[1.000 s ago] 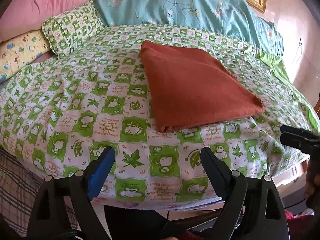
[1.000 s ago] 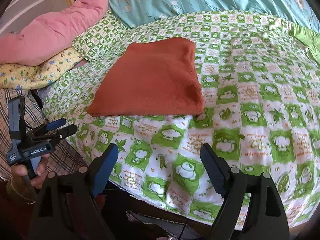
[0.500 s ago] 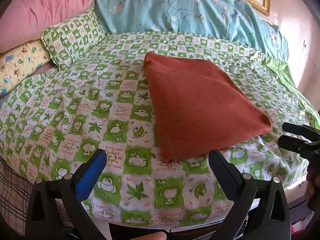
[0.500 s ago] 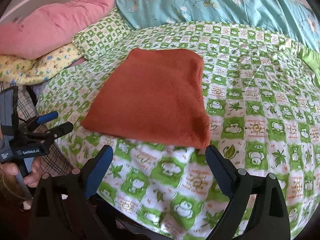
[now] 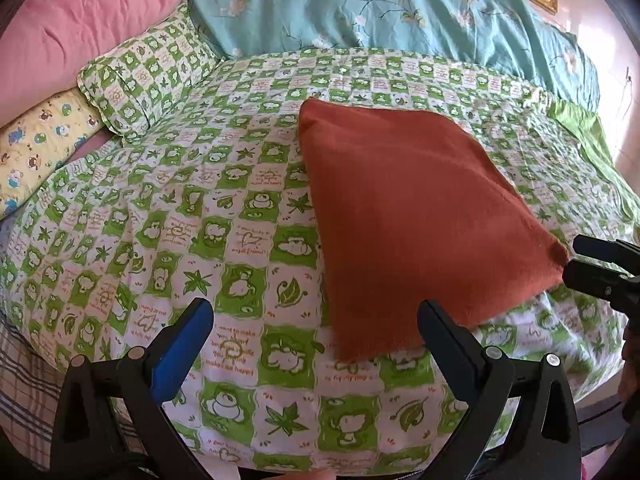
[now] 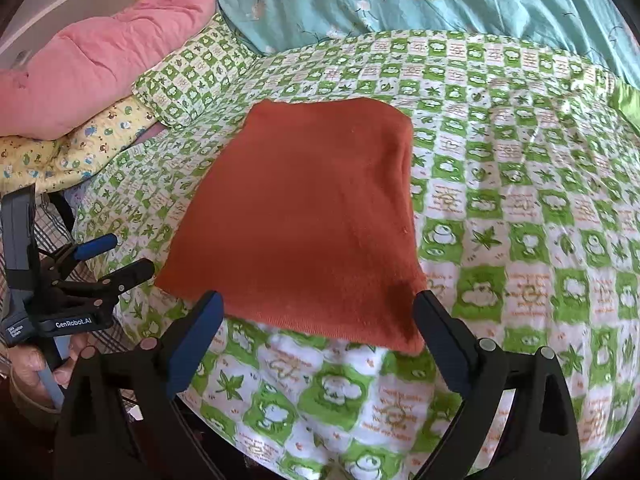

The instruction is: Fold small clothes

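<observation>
We hold both grippers, left (image 5: 314, 332) and right (image 6: 318, 320), fingers spread and empty, over the rust-red folded cloth (image 6: 308, 216) lying on the bed (image 6: 520, 208); soft, light, limp fabric, probably best pinched at its near corners.

Folded rust-red cloth (image 5: 404, 216) on green-checked bedspread (image 5: 200, 216), left gripper (image 5: 316, 320) wide apart — empty, right gripper (image 5: 570, 260) at edge.

Daylit fisheye views, evenly bright, with strong barrel distortion.
Light falls from the far right, washing out the pink wall (image 5: 624, 92) and giving sheen to the bed (image 6: 520, 168) near its right edge. Dark vignette fills the corners. A soft shadow marks the rust cloth (image 6: 320, 220)'s near corner; edges blur slightly.
</observation>
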`<state>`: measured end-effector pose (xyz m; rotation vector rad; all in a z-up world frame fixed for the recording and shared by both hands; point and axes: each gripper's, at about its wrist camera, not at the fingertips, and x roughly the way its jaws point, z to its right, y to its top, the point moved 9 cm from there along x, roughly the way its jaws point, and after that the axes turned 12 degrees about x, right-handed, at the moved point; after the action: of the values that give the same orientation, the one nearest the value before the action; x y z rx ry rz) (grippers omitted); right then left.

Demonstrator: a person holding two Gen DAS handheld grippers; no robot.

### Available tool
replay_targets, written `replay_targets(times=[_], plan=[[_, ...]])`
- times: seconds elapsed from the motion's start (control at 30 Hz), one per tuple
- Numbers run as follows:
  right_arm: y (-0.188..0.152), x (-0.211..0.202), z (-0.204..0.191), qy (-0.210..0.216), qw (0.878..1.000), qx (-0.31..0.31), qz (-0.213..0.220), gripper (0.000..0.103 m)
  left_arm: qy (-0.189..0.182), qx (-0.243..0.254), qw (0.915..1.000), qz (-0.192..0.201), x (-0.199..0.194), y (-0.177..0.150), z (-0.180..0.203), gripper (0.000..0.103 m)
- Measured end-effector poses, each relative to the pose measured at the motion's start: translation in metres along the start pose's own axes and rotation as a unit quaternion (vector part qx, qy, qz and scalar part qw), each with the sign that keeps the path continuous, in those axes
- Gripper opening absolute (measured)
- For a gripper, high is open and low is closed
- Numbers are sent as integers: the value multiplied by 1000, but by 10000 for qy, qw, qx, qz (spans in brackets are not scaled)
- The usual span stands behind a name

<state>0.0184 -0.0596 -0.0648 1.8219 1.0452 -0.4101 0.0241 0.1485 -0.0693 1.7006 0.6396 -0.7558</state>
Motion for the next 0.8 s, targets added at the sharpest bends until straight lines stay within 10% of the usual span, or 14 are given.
replay_targets(times=[0.8], plan=[[11,30,-8,-10,9978,-257,-607,99,158,26,9986,-505,27,12,-8,102]])
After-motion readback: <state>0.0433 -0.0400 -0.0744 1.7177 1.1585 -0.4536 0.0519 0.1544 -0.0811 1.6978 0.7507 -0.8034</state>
